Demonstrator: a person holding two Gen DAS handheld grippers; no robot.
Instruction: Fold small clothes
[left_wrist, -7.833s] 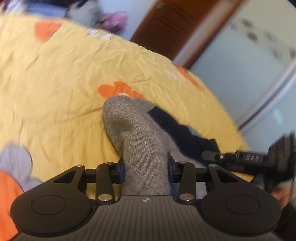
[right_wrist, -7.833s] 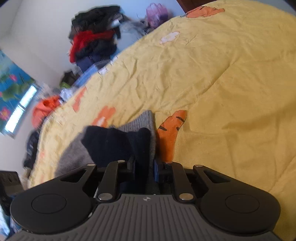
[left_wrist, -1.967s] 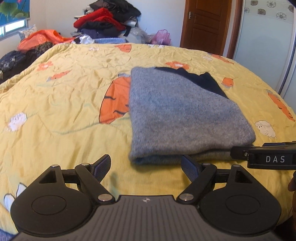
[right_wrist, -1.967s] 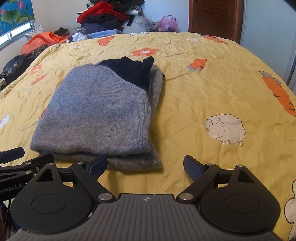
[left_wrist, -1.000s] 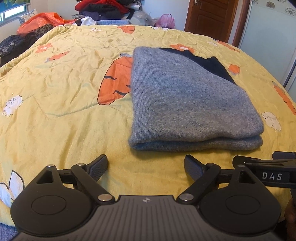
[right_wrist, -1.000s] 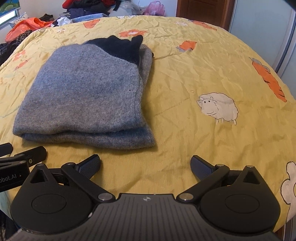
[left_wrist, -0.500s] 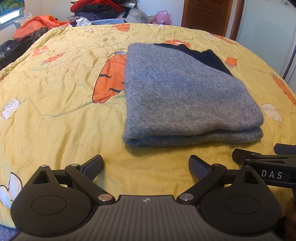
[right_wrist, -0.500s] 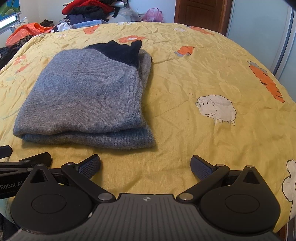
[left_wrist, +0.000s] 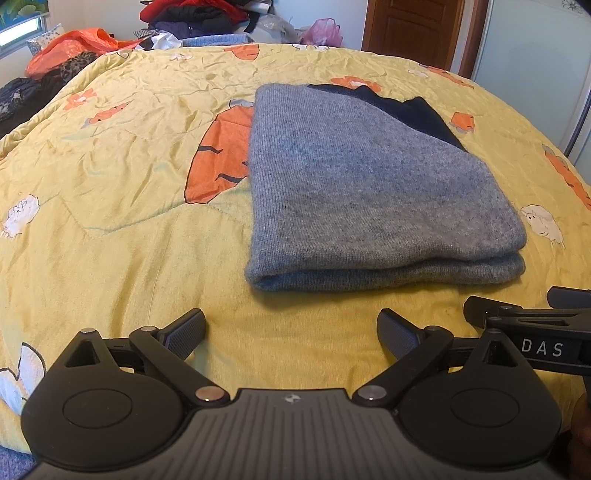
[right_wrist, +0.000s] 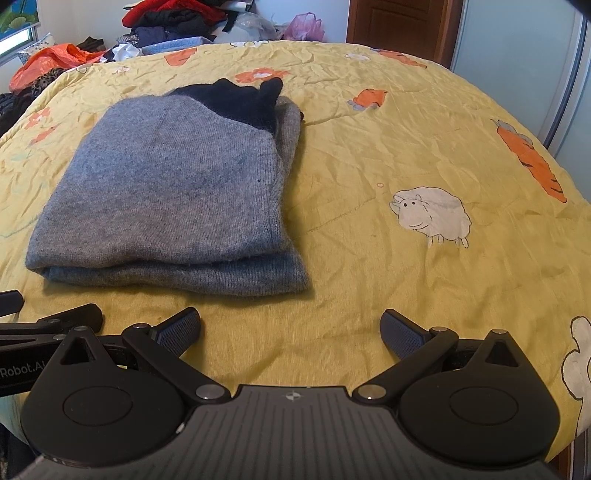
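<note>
Both of our grippers hang above the yellow bedspread (left_wrist: 110, 229), where the folded grey sweater (left_wrist: 365, 184) lies flat. Left gripper (left_wrist: 291, 328) and right gripper (right_wrist: 291, 328) have jaws spread wide, holding nothing. We read "DAS" on the right gripper, "Robot.AI" on the left.

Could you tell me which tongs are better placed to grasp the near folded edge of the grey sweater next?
Probably the left tongs: open, with the grey sweater and its near fold almost straight ahead. The right tongs, also open, point at bare quilt, the sweater off to their left.
</note>
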